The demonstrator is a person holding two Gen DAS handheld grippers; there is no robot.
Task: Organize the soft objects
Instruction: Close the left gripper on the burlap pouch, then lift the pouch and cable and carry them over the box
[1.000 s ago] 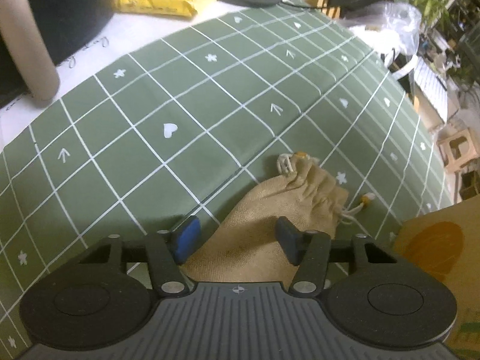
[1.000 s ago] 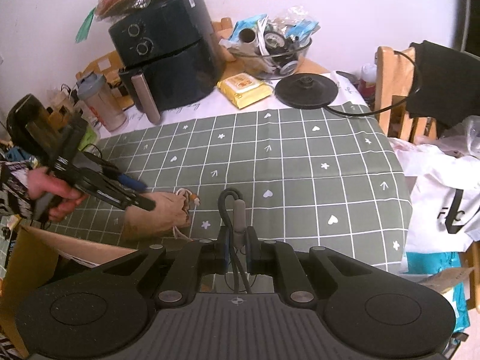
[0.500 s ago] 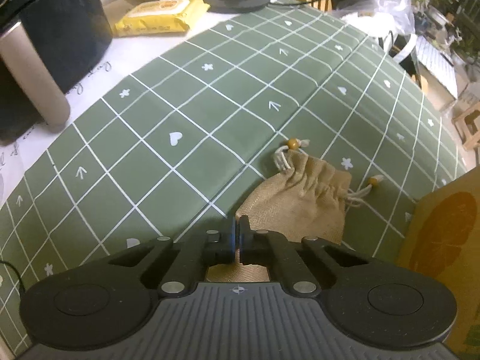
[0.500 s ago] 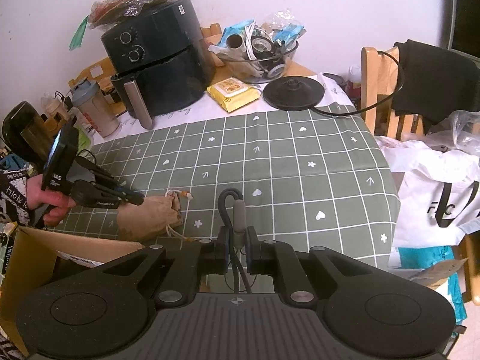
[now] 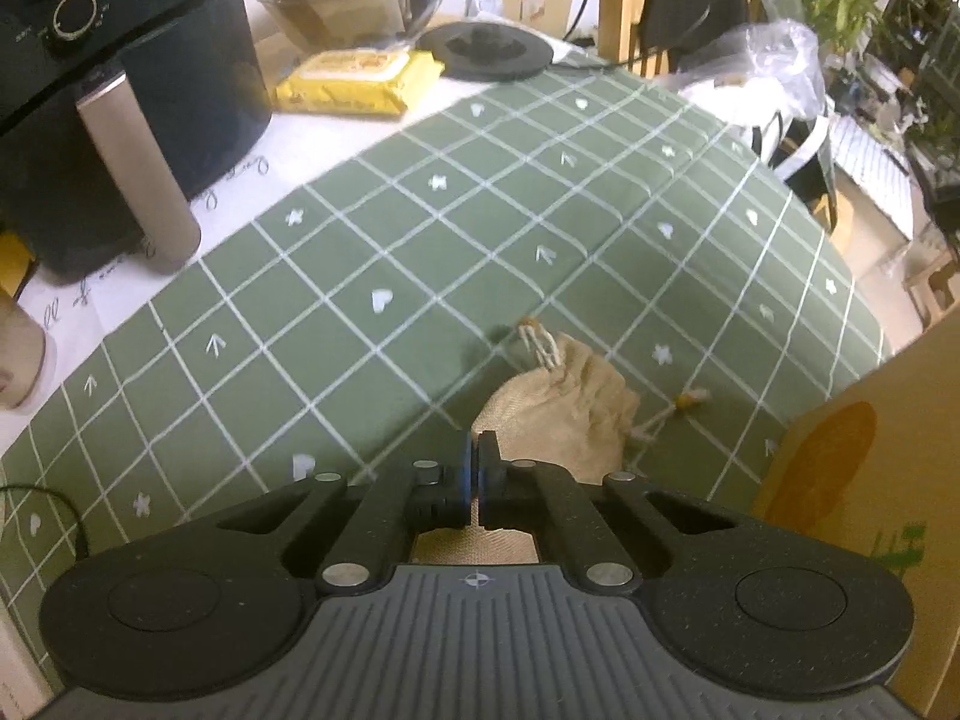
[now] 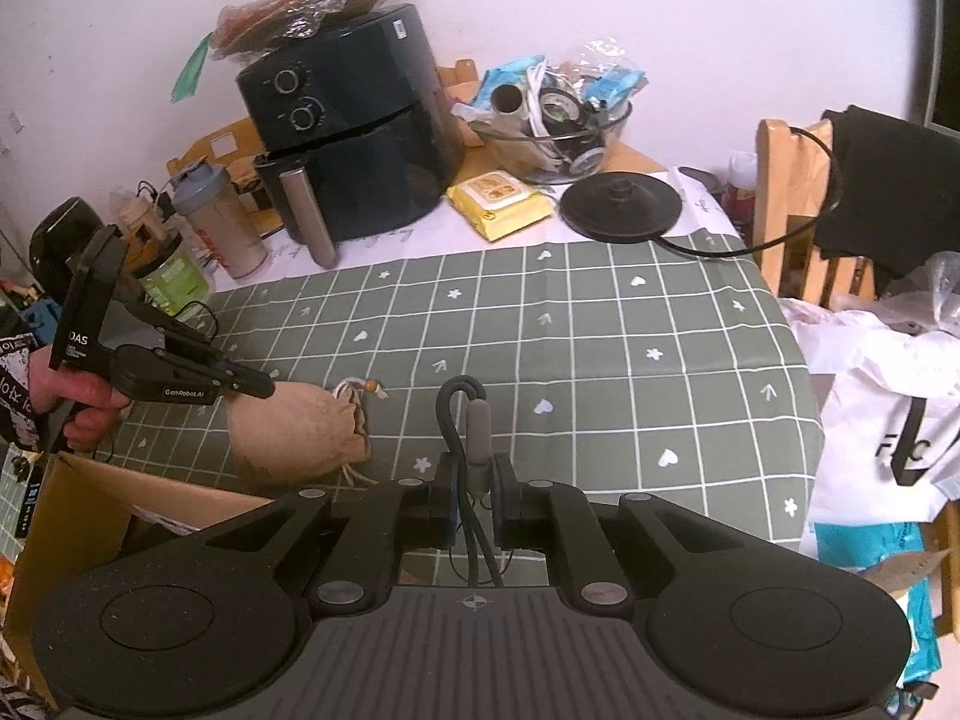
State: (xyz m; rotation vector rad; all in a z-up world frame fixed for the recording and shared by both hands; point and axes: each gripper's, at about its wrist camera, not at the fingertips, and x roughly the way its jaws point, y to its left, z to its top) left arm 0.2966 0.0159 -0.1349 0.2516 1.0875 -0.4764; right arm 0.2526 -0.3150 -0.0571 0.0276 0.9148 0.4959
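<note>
Burlap pouch (image 6: 288, 435) hangs lengthwise, drawstring mouth (beaded) pointing right.

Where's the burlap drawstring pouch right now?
The burlap drawstring pouch is pinched at its closed end in the left tool, at the near-left edge of the green checked tablecloth, right beside the cardboard box.

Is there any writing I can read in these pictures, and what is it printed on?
"GenRobot.AI": on the side of the left gripper, white letters.
"DAS": on the dark block atop that gripper; the smaller print beneath is too tiny to read.
"FC": partly visible on the white bag, cut off by a fold.
Cursive lettering on the white cloth beside the air fryer: too blurred to read.
Yellow packet: label unreadable.
</note>
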